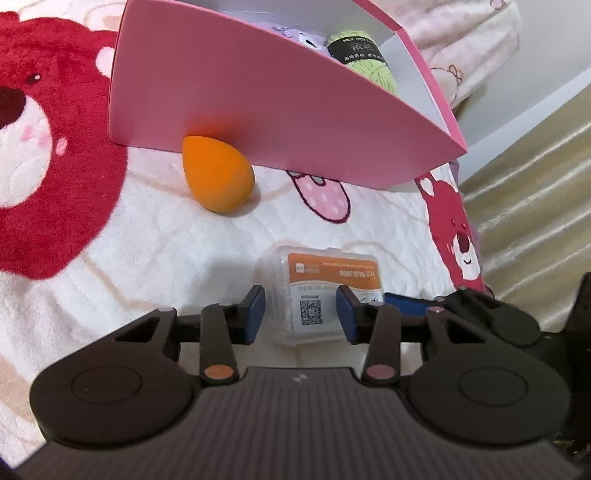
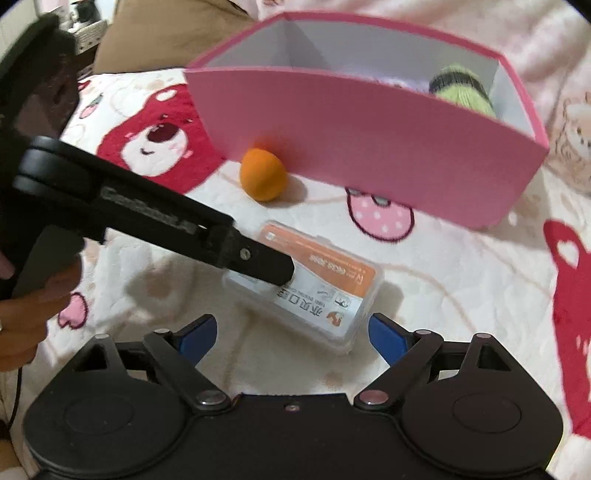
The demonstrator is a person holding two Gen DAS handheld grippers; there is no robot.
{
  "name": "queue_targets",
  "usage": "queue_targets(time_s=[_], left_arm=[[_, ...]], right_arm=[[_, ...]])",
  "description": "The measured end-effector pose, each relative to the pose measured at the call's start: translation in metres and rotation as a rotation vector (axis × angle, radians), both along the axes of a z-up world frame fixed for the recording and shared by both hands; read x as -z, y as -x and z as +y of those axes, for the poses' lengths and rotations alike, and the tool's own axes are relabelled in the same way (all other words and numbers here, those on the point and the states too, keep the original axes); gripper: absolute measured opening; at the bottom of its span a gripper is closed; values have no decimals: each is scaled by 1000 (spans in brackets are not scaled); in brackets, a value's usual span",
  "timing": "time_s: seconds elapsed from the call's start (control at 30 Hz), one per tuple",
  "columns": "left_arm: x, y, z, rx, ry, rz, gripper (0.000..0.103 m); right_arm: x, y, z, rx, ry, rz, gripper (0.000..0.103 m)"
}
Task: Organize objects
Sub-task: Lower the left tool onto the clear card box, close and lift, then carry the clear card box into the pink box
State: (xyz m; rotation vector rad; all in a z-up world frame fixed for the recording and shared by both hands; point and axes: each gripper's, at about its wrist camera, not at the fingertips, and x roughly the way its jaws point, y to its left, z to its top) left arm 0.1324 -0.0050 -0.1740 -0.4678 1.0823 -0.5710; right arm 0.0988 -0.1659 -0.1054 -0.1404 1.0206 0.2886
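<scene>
Fingers of the left gripper (image 1: 300, 312) point down at a slant toward a clear plastic box (image 1: 319, 295) with an orange-and-white label, which lies flat on a fleecy bear-print blanket (image 1: 147, 243). Its blue pads (image 1: 256, 308) stand on either side of the box, close against its walls; whether they press on it cannot be told from this view. In the right wrist view the same gripper reaches in from the left, a person's hand (image 2: 22, 314) on its handle, and its dark finger lies across the near left part of the box lid.

The right gripper (image 2: 291, 334) points more steeply down at the blanket, its jaws spread wide and empty. The box's near corner sits just ahead of its blue fingertips (image 2: 199, 332), apart from them.

Beyond the box an orange teardrop makeup sponge (image 1: 218, 173) rests on the blanket, touching the front wall of a pink cardboard box (image 1: 258, 110). Inside that box, at its right end, lies a light green skein of yarn (image 1: 364, 55) with a black band, next to something pale purple (image 1: 306, 35).
</scene>
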Motion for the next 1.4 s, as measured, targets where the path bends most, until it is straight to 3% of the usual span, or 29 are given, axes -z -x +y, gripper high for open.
queue_targets(time_s=[0.1, 0.27, 0.43, 0.6, 0.77, 0.93, 1.1, 1.4], left_arm=[[-3, 0, -3, 0, -2, -1, 41], [-3, -1, -5, 3, 8, 13, 41], [-15, 7, -9, 22, -17, 9, 41], [-55, 24, -2, 47, -11, -45, 42], [-98, 33, -2, 74, -1, -69, 41], [-131, 36, -4, 55, 10, -157, 42], [-153, 29, -1, 25, -9, -200, 42], [-206, -14, 2, -31, -103, -244, 42]], right_arm=[[6, -10, 2, -8, 80, 1, 92], [5, -14, -8, 74, -54, 21, 86], [-3, -4, -5, 120, -54, 5, 86], [-38, 13, -2, 99, -45, -51, 86], [-88, 32, 4, 59, -9, -186, 86], [-119, 32, 1, 24, 39, -276, 85], [-135, 25, -5, 26, 27, -304, 72], [-164, -24, -4, -19, -7, -333, 70]])
